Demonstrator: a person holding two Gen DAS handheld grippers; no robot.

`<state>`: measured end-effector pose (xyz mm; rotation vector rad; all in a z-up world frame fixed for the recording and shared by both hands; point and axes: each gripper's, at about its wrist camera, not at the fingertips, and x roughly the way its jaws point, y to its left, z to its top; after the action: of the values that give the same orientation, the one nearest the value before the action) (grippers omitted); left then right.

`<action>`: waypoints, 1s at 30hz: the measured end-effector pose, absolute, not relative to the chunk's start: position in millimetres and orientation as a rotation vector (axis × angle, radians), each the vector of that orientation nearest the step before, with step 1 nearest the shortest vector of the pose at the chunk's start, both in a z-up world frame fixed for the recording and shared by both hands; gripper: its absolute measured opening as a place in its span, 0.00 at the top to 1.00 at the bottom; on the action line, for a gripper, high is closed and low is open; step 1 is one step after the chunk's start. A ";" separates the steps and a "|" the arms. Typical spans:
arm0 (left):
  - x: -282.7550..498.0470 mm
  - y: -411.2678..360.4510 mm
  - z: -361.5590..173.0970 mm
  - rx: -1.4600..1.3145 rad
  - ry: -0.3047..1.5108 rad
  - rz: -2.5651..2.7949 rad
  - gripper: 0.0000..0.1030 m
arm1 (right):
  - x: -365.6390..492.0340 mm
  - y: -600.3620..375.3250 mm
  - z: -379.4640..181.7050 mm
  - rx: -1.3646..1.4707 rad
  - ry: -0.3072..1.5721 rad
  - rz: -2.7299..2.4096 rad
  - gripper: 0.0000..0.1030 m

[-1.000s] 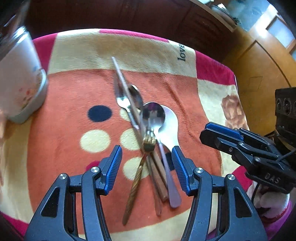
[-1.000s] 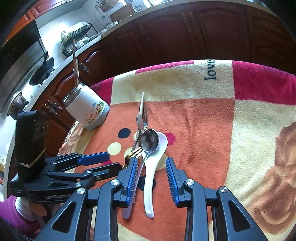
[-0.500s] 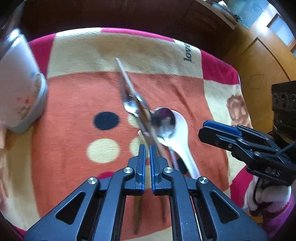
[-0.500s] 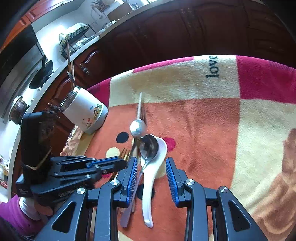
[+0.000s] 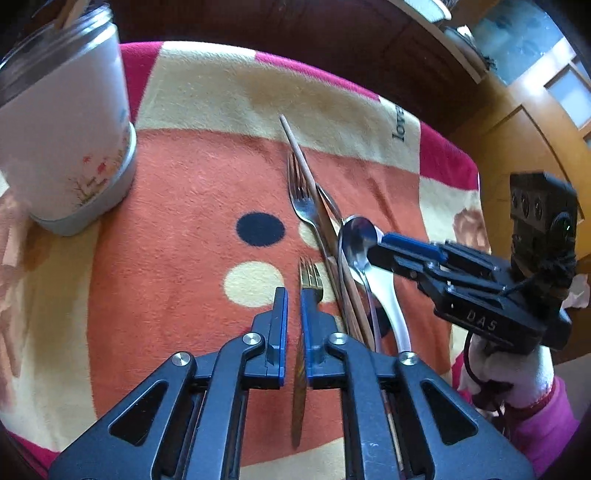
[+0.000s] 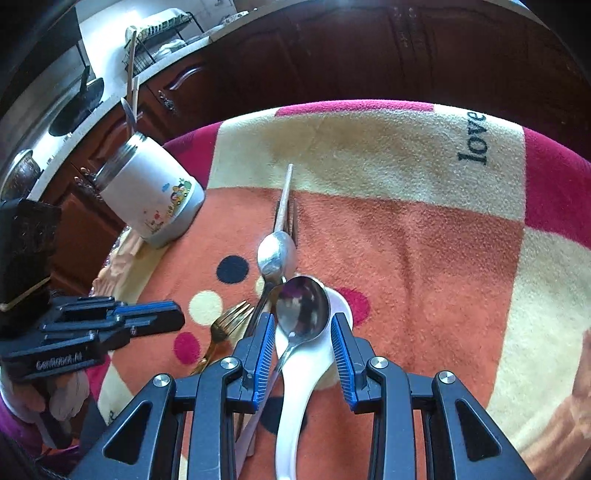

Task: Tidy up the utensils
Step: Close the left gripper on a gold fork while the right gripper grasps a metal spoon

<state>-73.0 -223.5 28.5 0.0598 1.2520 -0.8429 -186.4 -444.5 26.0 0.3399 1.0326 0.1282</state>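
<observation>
My left gripper (image 5: 293,295) is shut on the gold fork (image 5: 311,280), which it holds off the cloth; the fork also shows in the right wrist view (image 6: 225,328). A pile of utensils lies on the orange cloth: a steel fork (image 5: 301,195), chopsticks (image 5: 306,170), a metal spoon (image 6: 303,310) resting in a white ceramic spoon (image 6: 299,387), and a smaller steel spoon (image 6: 275,254). My right gripper (image 6: 303,328) is open, its fingers on either side of the metal and white spoons. A white jar (image 5: 62,140) stands at the left.
The jar (image 6: 147,195) holds a few utensils upright. The patterned blanket (image 6: 424,258) covers the table, with dark wooden cabinets behind its far edge. A kitchen counter with a dish rack (image 6: 159,33) lies at the far left.
My left gripper closed on the gold fork's handle and lifted it clear of the pile. My right gripper moved forward over the white and metal spoons, still open.
</observation>
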 end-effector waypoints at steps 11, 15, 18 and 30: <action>-71.3 -255.2 12.0 0.127 1.298 -0.840 0.77 | -179.1 -449.6 13.5 0.343 1.022 0.184 0.92; -70.5 -266.0 12.7 0.174 1.303 -0.849 0.77 | -183.5 -451.3 15.7 0.318 1.020 0.186 0.94; -74.5 -274.8 13.3 0.238 1.281 -0.854 0.79 | -188.6 -456.2 18.5 0.342 1.016 0.196 0.94; -71.3 -237.5 14.1 0.132 1.264 -0.824 0.88 | -192.9 -437.9 31.9 0.297 0.992 0.269 0.73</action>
<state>-71.3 -237.5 14.1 0.1322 1.2638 -0.8241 -192.9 -437.9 31.9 0.2971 0.9915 0.2689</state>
